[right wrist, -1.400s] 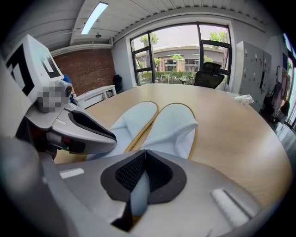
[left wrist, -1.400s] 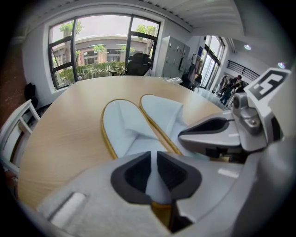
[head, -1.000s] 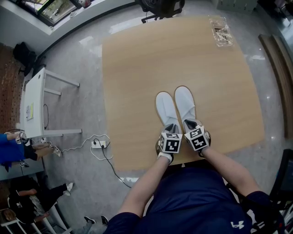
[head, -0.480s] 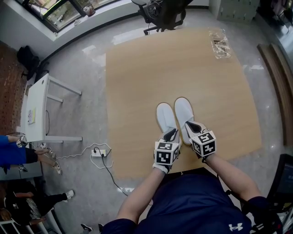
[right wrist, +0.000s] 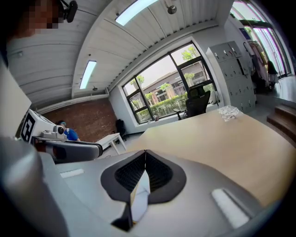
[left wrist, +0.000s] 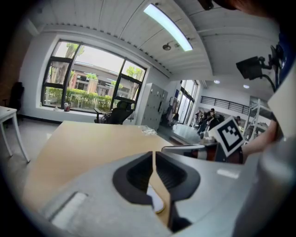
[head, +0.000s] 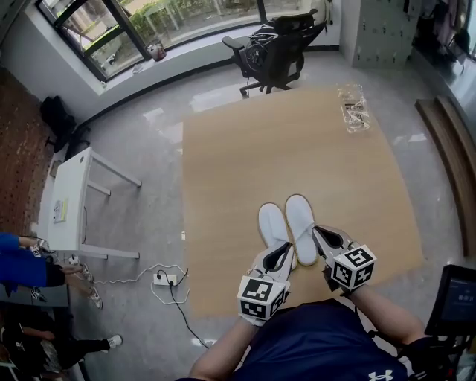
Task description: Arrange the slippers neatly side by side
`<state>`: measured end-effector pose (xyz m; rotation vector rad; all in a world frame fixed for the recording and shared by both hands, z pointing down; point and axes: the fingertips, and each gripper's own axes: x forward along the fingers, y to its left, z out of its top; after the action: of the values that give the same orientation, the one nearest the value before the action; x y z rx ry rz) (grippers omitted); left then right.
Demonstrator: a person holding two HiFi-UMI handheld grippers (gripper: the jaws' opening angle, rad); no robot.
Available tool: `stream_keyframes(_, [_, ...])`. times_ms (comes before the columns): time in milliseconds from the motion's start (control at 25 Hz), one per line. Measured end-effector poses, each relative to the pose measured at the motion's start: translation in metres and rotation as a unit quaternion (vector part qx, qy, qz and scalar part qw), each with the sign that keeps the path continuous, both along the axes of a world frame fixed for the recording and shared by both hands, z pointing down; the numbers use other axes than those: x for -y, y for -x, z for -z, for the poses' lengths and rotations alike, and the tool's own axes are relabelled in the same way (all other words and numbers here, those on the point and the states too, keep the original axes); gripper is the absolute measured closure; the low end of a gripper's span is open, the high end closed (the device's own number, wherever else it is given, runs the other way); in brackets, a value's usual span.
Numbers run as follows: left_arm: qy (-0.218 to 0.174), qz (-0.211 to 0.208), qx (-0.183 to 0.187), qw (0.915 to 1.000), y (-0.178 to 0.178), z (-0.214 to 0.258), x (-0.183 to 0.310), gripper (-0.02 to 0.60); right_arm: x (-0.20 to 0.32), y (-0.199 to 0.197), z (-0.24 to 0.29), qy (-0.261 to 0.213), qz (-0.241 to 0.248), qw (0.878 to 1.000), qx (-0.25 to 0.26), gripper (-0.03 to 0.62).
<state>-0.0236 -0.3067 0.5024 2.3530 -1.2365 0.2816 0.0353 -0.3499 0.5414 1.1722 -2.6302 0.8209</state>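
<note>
Head view: slippers [head: 300,219] lie touching, parallel, toes toward desk's [head: 238,171] far edge. Left tool [head: 280,254] and right tool [head: 321,237] pressed together, empty.

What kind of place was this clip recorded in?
Most likely an indoor office or lab workroom. A black office chair stands by big windows, grey lockers line the wall, and a white desk stands on the polished floor beside the large wooden table.

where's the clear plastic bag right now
In the head view the clear plastic bag lies near the far right corner of the table, well beyond the two slippers, with the black office chair past the far edge to its left.
</note>
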Motion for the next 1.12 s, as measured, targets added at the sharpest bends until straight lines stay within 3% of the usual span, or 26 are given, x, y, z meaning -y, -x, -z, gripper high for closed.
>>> stream_keyframes(240, [-0.055, 0.010, -0.007, 0.9984, 0.007, 0.044, -0.012, 0.568, -0.008, -0.004, 0.065, -0.053, 0.001, 0.998, 0.029, 0.582])
stream_keyframes(520, [-0.080, 0.009, -0.018, 0.9966, -0.004, 0.084, -0.017, 0.572, -0.019, -0.001, 0.114, -0.119, 0.005, 0.992, 0.030, 0.583])
stream_keyframes(760, [-0.101, -0.008, -0.003, 0.9949, -0.009, 0.080, -0.016, 0.572, -0.029, 0.002, 0.123, -0.146, 0.001, 0.989, 0.033, 0.582])
stream_keyframes(1120, [-0.070, 0.002, -0.013, 0.9974, -0.013, 0.079, -0.016, 0.572, -0.034, 0.000, 0.127, -0.164, 0.002, 0.986, 0.022, 0.582])
